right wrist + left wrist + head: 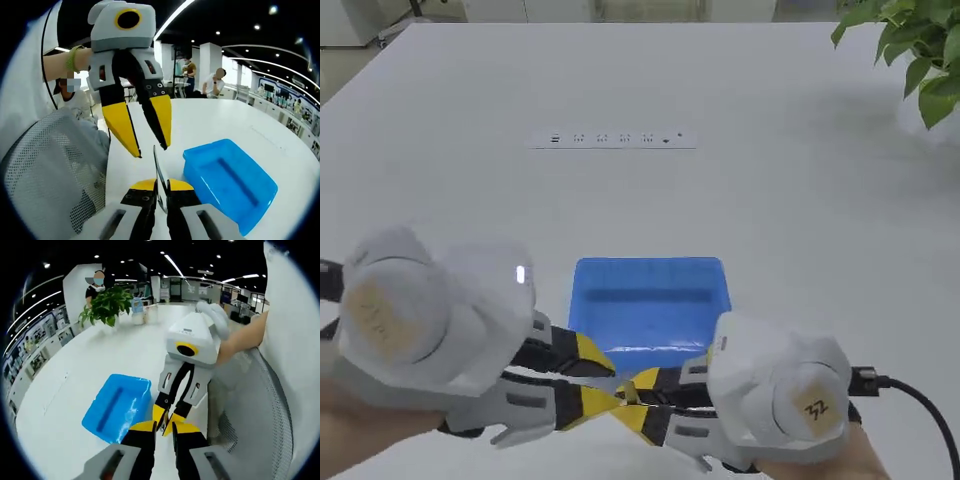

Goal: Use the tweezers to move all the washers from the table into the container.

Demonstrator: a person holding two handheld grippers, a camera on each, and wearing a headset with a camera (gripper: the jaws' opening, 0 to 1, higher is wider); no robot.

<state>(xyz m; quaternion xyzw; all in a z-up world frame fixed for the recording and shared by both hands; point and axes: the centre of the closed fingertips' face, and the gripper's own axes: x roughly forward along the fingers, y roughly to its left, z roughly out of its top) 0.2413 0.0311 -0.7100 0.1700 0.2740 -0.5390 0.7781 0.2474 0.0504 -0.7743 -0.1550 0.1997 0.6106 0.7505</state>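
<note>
**Tweezers held over the worktop's near edge; washers not yet collected**

White worktop (800, 200). The blue container (650, 300) sits mid near edge, close for short drops. Your left gripper (150, 147), jaws apart, faces your right gripper (161, 186), which is clamped on the tweezers (156, 162), tips outward, probably to adjust them. A row of specks, likely the washers (615, 138), lies towards the far edge. The right gripper's disc reads "32".

Green potted plant (910, 50) sits at far right, a small printed label strip (613, 139) lies flat further back, a grey mesh chair (50, 165) is close by, two people (216, 80) in background under ceiling spotlights (257, 26).
</note>
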